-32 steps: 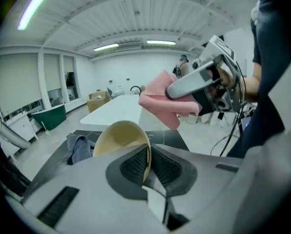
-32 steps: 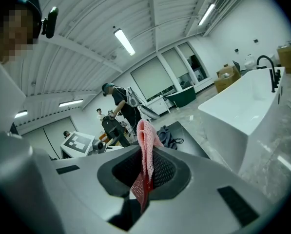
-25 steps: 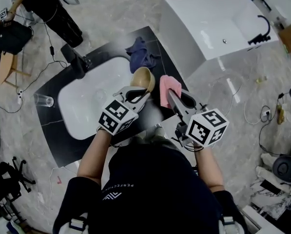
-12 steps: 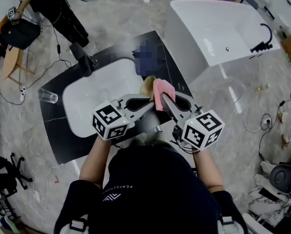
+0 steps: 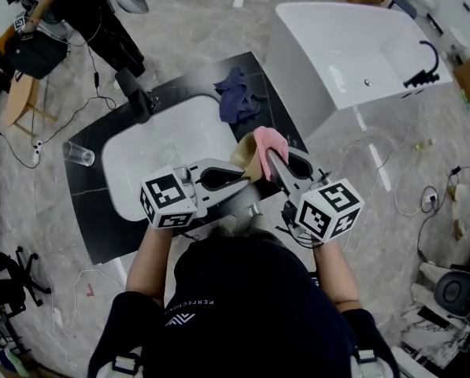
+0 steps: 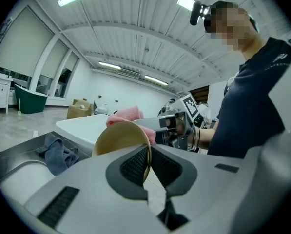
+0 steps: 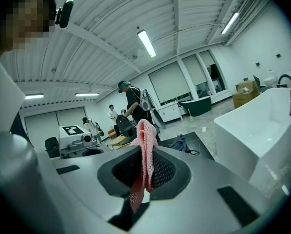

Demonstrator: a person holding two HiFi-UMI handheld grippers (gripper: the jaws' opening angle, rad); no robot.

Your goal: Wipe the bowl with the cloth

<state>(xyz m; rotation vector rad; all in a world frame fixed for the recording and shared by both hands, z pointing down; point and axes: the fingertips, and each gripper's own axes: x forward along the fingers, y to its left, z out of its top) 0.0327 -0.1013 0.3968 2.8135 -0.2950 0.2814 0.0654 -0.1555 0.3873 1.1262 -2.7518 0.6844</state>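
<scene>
A tan bowl (image 5: 246,157) is held up on its side above the sink's right rim, its edge pinched in my left gripper (image 5: 246,173), which is shut on it. In the left gripper view the bowl (image 6: 121,139) rises from between the jaws. My right gripper (image 5: 271,157) is shut on a pink cloth (image 5: 268,142), and the cloth lies against the bowl's far side. In the right gripper view the pink cloth (image 7: 145,150) stands pinched between the pads and hangs down between them.
A white sink (image 5: 164,160) is set in a black counter (image 5: 89,227). A dark blue rag (image 5: 235,93) lies on the counter behind the sink, a clear glass (image 5: 78,154) at its left. A white bathtub (image 5: 353,46) stands to the right. People stand at the back left.
Both grippers drew together: the bowl, first held apart from the pink cloth, now meets it. The left gripper swung round so the bowl faces the cloth.
</scene>
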